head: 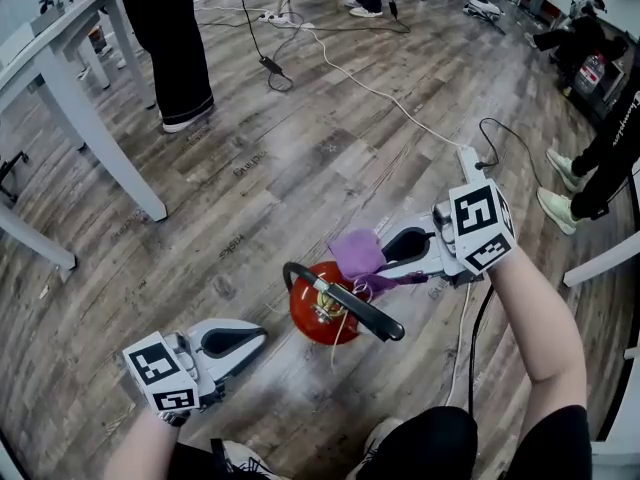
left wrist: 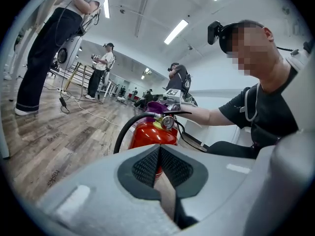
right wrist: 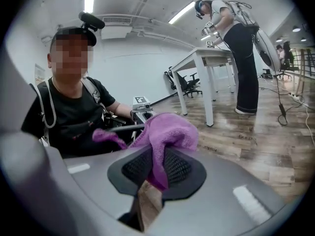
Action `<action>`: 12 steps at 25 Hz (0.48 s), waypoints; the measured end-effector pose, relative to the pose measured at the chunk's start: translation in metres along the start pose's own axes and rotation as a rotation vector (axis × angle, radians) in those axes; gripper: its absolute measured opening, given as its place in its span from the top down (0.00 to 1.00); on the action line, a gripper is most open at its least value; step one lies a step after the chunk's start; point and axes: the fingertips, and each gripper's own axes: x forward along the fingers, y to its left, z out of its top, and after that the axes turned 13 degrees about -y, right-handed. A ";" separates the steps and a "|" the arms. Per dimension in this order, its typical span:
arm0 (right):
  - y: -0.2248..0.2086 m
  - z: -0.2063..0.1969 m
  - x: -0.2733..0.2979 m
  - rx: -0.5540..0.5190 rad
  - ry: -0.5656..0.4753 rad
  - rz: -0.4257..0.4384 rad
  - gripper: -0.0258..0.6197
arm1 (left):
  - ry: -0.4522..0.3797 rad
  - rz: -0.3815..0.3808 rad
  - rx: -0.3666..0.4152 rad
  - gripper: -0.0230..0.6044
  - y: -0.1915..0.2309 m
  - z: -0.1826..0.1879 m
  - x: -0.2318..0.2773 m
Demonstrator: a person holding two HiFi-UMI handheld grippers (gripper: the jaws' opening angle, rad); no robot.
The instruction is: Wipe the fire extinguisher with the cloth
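A red fire extinguisher (head: 318,315) stands on the wood floor, seen from above, with a black handle (head: 362,313) and a black hose looping off its top. My right gripper (head: 388,260) is shut on a purple cloth (head: 357,254), which sits over the extinguisher's top beside the handle. In the right gripper view the cloth (right wrist: 170,132) bunches up out of the shut jaws (right wrist: 156,170). My left gripper (head: 260,341) is shut with nothing in it, a little left of the extinguisher. In the left gripper view the extinguisher (left wrist: 146,134) stands just beyond the closed jaws (left wrist: 158,155).
A white table (head: 62,76) stands at the left. Cables (head: 372,90) run across the floor ahead. A person in dark trousers (head: 172,48) stands at the back left, and another person's shoes (head: 558,208) are at the right, near a white leg (head: 602,262).
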 end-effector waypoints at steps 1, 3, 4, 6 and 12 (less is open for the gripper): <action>0.000 -0.006 0.000 0.009 -0.009 -0.010 0.87 | 0.001 -0.003 0.000 0.96 0.000 -0.001 0.001; -0.002 -0.016 -0.003 0.045 -0.065 -0.028 0.87 | -0.001 -0.006 -0.013 0.96 0.001 -0.002 0.002; -0.004 -0.020 -0.006 0.066 -0.104 -0.040 0.87 | -0.004 -0.006 -0.025 0.96 0.002 -0.003 0.002; -0.011 -0.031 -0.012 0.111 -0.171 -0.072 0.87 | -0.008 -0.002 -0.046 0.96 0.004 -0.004 0.001; -0.032 -0.142 0.009 0.312 -0.198 -0.156 0.87 | 0.009 -0.002 -0.067 0.96 0.007 -0.010 0.005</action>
